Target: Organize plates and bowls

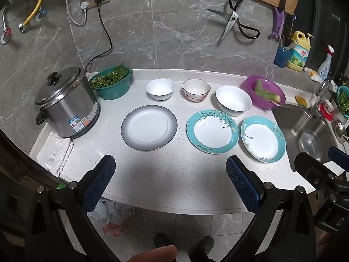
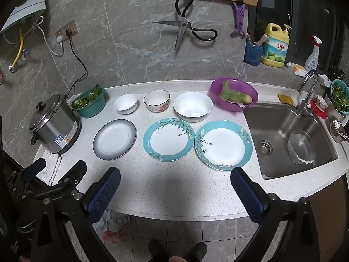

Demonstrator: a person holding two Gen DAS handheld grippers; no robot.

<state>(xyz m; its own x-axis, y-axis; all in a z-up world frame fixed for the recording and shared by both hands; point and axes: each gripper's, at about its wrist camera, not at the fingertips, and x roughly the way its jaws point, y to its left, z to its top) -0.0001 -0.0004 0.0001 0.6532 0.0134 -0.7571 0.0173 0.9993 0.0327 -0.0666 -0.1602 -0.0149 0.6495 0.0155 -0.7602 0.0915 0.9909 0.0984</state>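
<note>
On the white counter (image 1: 174, 179) lie three plates in a front row: a grey-rimmed plate (image 1: 149, 128) (image 2: 115, 139) at left and two teal floral plates (image 1: 212, 131) (image 1: 262, 139) (image 2: 169, 139) (image 2: 223, 145). Behind them stand a small white bowl (image 1: 160, 88) (image 2: 125, 103), a floral bowl (image 1: 196, 90) (image 2: 156, 100) and a large white bowl (image 1: 233, 100) (image 2: 192, 106). My left gripper (image 1: 171, 185) hovers open over the counter's front edge, empty. My right gripper (image 2: 175, 193) is open and empty too, just beside it.
A steel cooker (image 1: 66, 103) and a teal basket of greens (image 1: 112, 83) stand at left. A purple bowl with a vegetable (image 2: 233, 97) sits by the sink (image 2: 290, 139), which holds a steel bowl. Scissors (image 2: 185, 28) hang on the wall. A cloth (image 1: 56, 152) lies front left.
</note>
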